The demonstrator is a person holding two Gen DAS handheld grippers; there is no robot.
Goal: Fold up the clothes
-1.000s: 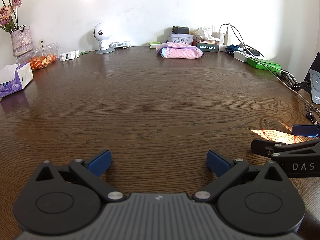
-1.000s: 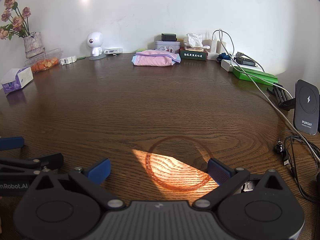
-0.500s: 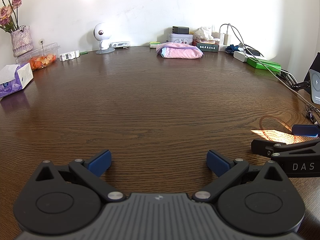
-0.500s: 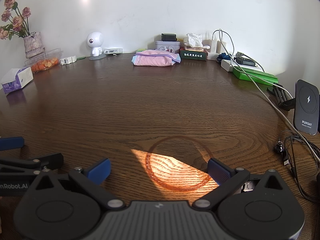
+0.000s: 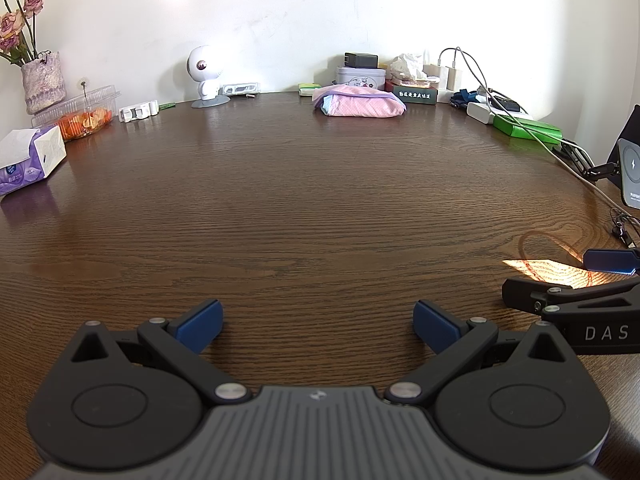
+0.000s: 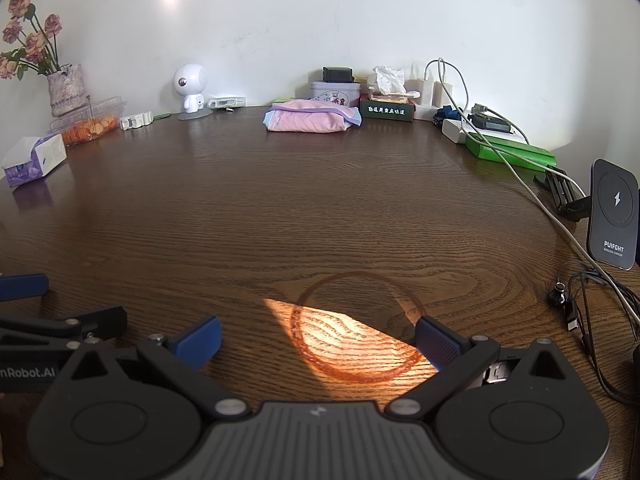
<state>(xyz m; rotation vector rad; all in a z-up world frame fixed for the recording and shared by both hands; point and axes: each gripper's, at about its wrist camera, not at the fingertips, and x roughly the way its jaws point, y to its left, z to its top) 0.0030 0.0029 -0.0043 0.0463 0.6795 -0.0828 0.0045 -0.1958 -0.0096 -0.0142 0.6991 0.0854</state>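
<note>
At the near edge of the dark brown wood-grain worktop (image 5: 320, 208): left hand-held gripper (image 5: 317, 322), black linkage with blue pads, spread wide, nothing between the fingers, low over bare wood. Alongside, at the right margin of the left wrist view: right hand-held gripper (image 6: 316, 338), same build, also spread wide and holding nothing, set over a patch of sunlight (image 6: 344, 332) crossed by a reddish ring-shaped stain (image 6: 298, 320) in the wood. Left unit visible in turn at the left margin of the right wrist view, just beside the right unit; contact between the two cannot be told. At the far edge, well apart from both grippers: folded pink garment with lilac trim and a light blue layer (image 5: 362, 105), lying flat against the row of items at the white wall (image 5: 280, 12). Directly behind the garment: pale printed tin (image 5: 360, 76) with a dark block on top, and a dark green box with white lettering (image 5: 414, 96) topped by a crumpled tissue. Far left: dried roses in a mottled vase (image 5: 42, 80), clear plastic clamshell with orange contents (image 5: 80, 114), white and purple tissue box (image 5: 30, 160). Far centre-left: small white round-headed robot figure (image 5: 203, 76) on a grey base. Right side: white chargers with trailing cables (image 6: 434, 92), flat green box (image 6: 512, 152), upright black wireless charger stand (image 6: 614, 220), loose black cables near the right edge.
</note>
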